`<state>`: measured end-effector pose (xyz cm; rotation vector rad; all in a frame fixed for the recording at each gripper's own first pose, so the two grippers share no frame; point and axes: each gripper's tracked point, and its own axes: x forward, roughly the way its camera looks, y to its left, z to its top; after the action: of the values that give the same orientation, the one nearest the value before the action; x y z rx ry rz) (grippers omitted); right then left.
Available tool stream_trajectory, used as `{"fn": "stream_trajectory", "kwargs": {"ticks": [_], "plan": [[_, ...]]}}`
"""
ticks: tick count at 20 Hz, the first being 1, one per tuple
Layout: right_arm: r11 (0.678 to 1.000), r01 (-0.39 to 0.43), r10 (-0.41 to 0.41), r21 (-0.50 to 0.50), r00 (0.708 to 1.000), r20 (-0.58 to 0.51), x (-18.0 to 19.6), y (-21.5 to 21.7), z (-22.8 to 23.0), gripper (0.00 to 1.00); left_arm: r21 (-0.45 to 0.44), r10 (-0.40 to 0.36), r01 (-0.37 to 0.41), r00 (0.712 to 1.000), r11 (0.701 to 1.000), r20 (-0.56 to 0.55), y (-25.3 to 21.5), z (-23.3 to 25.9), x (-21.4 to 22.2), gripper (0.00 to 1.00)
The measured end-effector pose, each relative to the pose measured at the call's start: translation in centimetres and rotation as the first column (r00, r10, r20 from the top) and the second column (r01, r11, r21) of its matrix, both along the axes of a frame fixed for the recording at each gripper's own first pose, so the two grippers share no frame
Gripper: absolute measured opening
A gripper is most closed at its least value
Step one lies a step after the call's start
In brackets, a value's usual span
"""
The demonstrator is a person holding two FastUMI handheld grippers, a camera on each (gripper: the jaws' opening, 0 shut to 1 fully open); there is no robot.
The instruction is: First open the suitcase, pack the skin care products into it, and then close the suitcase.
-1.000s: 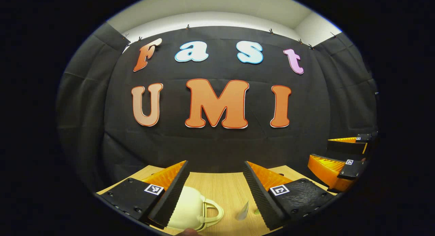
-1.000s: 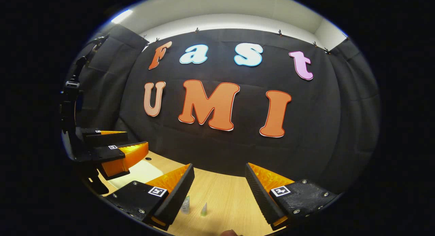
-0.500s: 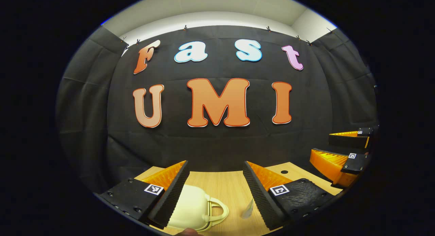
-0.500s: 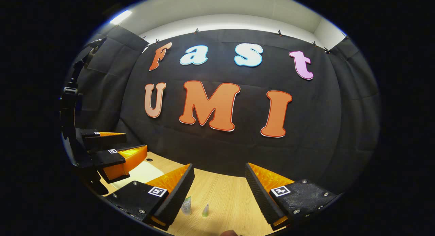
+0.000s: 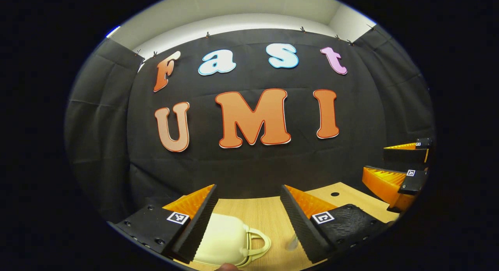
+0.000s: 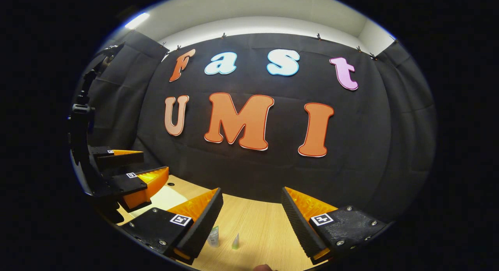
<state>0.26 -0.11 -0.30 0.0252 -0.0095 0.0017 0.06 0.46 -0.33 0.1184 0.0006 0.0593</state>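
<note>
Left gripper view: your left gripper hangs level above the wooden table, fingers spread wide and empty. The cream suitcase lies closed at 6 o'clock, handle toward 3 o'clock. Right gripper view: your right gripper is likewise spread and empty over two small skin care tubes at 6 o'clock; their labels are unreadable.

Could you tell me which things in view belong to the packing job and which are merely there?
For the job:
cream suitcase, shut, handle showing
two small skin care tubes, standing on the table
left gripper, open
right gripper, open

Merely there:
wooden table
black cloth wall
</note>
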Motion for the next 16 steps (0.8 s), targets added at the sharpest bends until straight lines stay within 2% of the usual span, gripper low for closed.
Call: {"fn": "stream_trajectory", "kwargs": {"ticks": [5, 9, 12, 16], "plan": [[1.0, 0.025, -0.024, -0.015, 1.0, 0.006, 0.3, -1.2, 0.0, 0.95, 0.058, -0.021, 0.024, 0.999, 0.998, -0.039, -0.7, -1.6, 0.6, 0.99], [0.998, 0.062, -0.061, -0.02, 0.998, 0.006, 0.3, -3.1, -0.1, 0.95, 0.169, -0.031, 0.054, 0.99, 0.984, -0.137, -1.3, -5.3, 0.8, 0.98], [0.995, 0.09, -0.09, -0.029, 0.996, 0.006, 0.1, -4.7, -0.3, 0.95, 0.267, -0.047, 0.108, 0.973, 0.958, -0.225, -2.1, -9.0, 0.9, 0.98], [0.992, 0.123, -0.123, -0.036, 0.992, 0.003, -0.2, -6.6, -0.4, 0.95, 0.401, -0.064, 0.197, 0.945, 0.895, -0.322, -3.4, -14.0, 0.8, 0.97]]}}
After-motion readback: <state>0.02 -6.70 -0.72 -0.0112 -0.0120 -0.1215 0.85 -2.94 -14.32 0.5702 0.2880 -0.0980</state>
